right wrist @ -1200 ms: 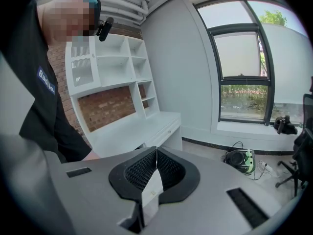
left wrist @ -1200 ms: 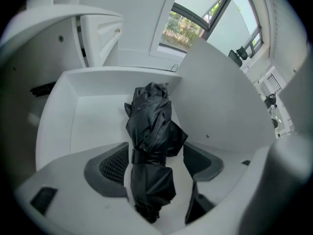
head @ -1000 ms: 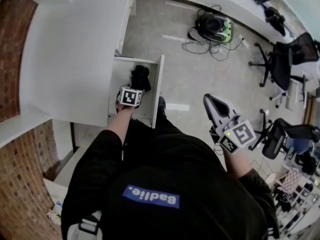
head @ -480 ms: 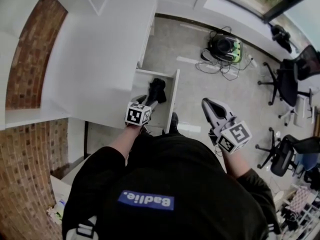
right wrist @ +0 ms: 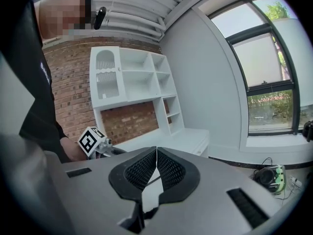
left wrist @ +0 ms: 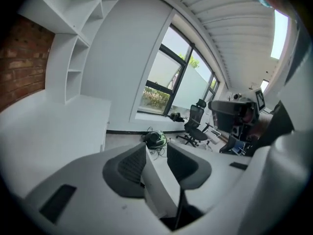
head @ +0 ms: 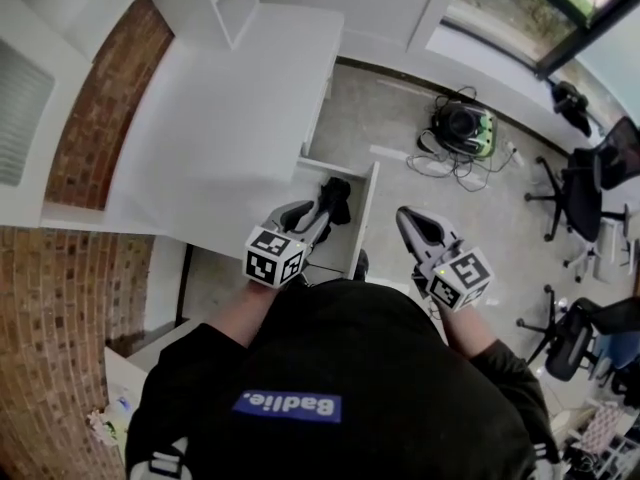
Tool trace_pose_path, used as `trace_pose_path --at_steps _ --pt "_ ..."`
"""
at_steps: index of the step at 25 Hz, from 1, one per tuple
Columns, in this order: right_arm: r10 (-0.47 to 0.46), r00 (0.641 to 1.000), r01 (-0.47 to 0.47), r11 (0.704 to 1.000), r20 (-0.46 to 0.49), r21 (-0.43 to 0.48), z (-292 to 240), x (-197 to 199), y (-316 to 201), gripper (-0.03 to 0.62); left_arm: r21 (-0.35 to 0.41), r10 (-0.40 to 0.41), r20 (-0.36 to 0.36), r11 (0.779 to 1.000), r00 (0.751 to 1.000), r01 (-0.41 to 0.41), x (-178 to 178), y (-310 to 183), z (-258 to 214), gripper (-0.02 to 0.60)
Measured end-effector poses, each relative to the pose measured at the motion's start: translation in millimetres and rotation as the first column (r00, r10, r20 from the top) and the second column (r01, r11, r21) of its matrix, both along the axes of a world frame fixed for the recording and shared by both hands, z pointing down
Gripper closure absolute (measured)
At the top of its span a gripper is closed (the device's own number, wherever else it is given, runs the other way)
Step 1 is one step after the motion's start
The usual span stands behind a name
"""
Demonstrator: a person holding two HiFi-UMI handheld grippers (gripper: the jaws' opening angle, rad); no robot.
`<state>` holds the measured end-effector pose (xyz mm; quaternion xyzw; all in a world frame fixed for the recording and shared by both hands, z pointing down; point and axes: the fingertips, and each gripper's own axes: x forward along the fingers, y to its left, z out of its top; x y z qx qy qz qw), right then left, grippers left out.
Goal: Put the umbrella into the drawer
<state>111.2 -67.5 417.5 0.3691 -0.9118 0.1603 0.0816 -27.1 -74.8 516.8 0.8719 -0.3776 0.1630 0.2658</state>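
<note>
Since a second ago the left gripper (head: 322,212) has been lifted out of the drawer (head: 369,213), where it had been reaching down beside the umbrella (head: 334,199), and it is now held above the drawer's near end. Its jaws have just been closing, and in the left gripper view they are seen part way apart with nothing gripped between them. The umbrella, a dark bundle that seems to be folded though it is too small to be made out well, is left lying inside the open drawer toward its far end, apart from both grippers. The drawer is pulled out from under the white desk (head: 230,108), over a pale floor (head: 480,228). The right gripper (head: 404,218) is held just to the right of the drawer, outside it, its pads pressed together at the tips on nothing. Beyond the desk a white shelf unit (right wrist: 132,77) is set against a brick wall (right wrist: 132,124), and a large window (right wrist: 266,67) is seen further right. A green and black object (head: 462,126) with tangled cables (head: 440,165) lies on the floor, and black office chairs (head: 570,183) are grouped well apart from the drawer
</note>
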Motion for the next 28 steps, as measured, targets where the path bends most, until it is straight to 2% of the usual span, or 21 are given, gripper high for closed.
trace_pose_path --at_steps 6,10,15,19,28 --pt "-0.053 0.999 0.053 0.999 0.005 0.002 2.5 -20.9 2.2 0.563 0.133 -0.008 -0.058 0.991 0.998 0.016 -2.0 0.9 -64.7 0.505" --pt "-0.081 0.997 0.081 0.997 0.007 -0.001 4.9 -29.4 3.9 0.563 0.193 -0.021 -0.080 0.980 0.997 0.036 -4.0 3.3 -89.4 0.540" --pt "-0.131 0.991 0.131 0.991 0.013 -0.004 7.5 -43.8 10.2 0.565 0.207 -0.039 -0.116 0.976 0.992 0.063 -10.2 10.8 -97.9 0.575" --pt "-0.163 0.987 0.163 0.987 0.015 -0.010 9.4 -49.1 15.3 0.565 0.212 -0.045 -0.142 0.974 0.989 0.075 -10.9 14.3 -100.5 0.578" --pt "-0.173 0.985 0.173 0.985 0.014 -0.008 7.5 -49.4 20.2 0.565 0.226 -0.039 -0.145 0.971 0.989 0.071 -9.3 18.5 -104.4 0.578"
